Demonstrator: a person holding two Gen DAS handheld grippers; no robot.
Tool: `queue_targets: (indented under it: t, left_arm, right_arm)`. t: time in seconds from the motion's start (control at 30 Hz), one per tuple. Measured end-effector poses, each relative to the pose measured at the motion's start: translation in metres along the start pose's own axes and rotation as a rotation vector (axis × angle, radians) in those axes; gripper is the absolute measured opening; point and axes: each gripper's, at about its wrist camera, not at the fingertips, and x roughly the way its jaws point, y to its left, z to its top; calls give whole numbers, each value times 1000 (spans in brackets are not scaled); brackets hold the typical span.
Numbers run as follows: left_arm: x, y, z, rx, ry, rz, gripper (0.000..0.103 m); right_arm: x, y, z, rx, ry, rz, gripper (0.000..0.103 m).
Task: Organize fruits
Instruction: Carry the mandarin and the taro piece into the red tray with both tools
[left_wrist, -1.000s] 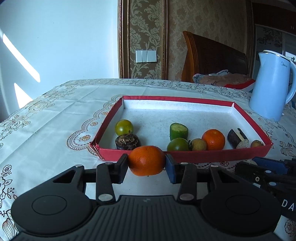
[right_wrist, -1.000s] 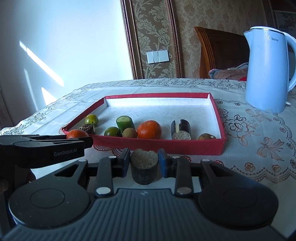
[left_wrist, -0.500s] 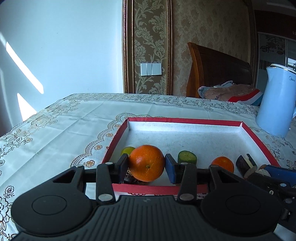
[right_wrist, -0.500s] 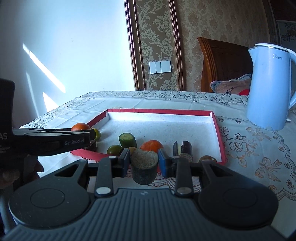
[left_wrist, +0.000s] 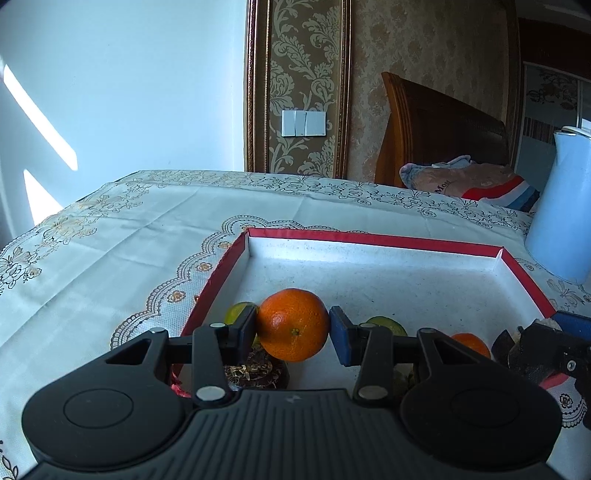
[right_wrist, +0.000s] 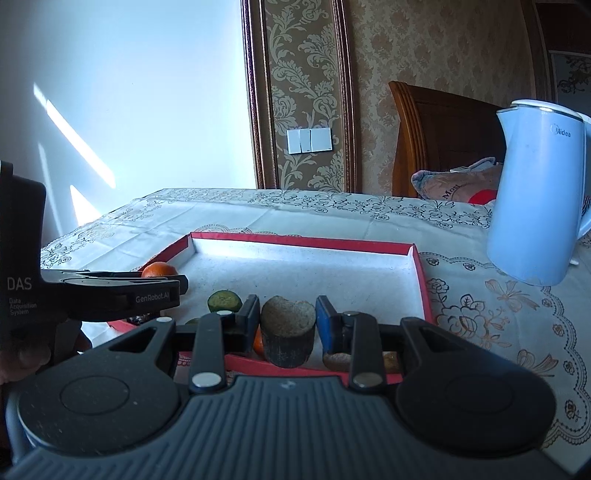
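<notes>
My left gripper (left_wrist: 292, 326) is shut on an orange (left_wrist: 293, 324) and holds it above the near left part of the red-rimmed tray (left_wrist: 373, 239). My right gripper (right_wrist: 287, 319) is shut on a dark cut fruit piece with a pale grainy top (right_wrist: 289, 332), held above the tray's (right_wrist: 303, 242) near edge. Under the left gripper lie a green fruit (left_wrist: 236, 312), a dark brown fruit (left_wrist: 255, 371), a cucumber piece (left_wrist: 386, 325) and a second orange (left_wrist: 471, 343). The held orange (right_wrist: 159, 269) and the cucumber piece (right_wrist: 224, 301) also show in the right wrist view.
A white-blue kettle (right_wrist: 537, 206) stands on the patterned tablecloth (left_wrist: 129, 236) right of the tray. The far half of the tray holds nothing. A wooden chair with a cushion (left_wrist: 465, 181) stands behind the table. The left gripper's body (right_wrist: 110, 295) crosses the right view's left side.
Both grippers have risen and moved forward from in front of the tray to above its near part, each still holding its fruit.
</notes>
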Motion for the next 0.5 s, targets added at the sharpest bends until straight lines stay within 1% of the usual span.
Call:
queue_targets:
  t: [0.17,0.5]
  left_arm:
    - [4,-3,-2,14,-8,12,42]
    - [1,-7,-7,45,-21,8,42]
  right_arm:
    - [13,-1,-1,-8,17,-2,31]
    - [21,-2,-2,-10,29,-13,31]
